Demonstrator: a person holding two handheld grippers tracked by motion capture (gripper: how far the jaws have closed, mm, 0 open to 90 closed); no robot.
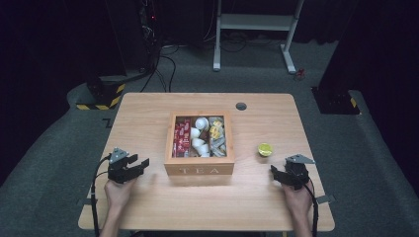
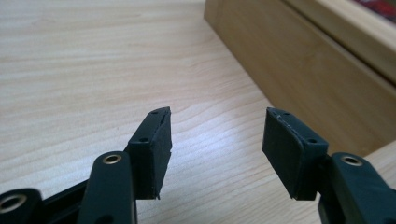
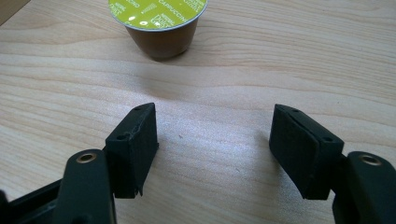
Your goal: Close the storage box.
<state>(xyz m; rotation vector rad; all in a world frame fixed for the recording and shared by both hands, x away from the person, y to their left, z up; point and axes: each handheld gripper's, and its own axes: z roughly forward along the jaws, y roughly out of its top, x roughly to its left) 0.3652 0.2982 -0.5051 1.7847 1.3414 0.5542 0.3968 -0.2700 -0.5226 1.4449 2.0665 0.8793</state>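
Left claw (image 1: 141,164) low over the worktop (image 1: 143,113), just left of the wooden tea box (image 1: 199,169), jaws spread with nothing but bare wood between them. Seen along its own pads (image 2: 154,149) in the left gripper view: box wall (image 2: 308,70) rising at the right, close by but not touching.

Right claw (image 1: 274,173) near the right edge of the worktop, also spread and empty, pointing toward the coffee capsule (image 1: 265,149). Capsule upright on the worktop, right of the box and well clear of it, a little beyond the right claw. In the right gripper view: capsule (image 3: 159,23) with yellow-green foil lid and brown body at the far side, ahead of the open jaws and slightly left of their gap, apart from both pads (image 3: 135,149).

Box in the middle of the worktop, open at the top, holding red sachets (image 1: 182,136) on the left, white cups (image 1: 199,133) in the middle, yellow and grey packets (image 1: 217,136) on the right. Word TEA on the near wall.
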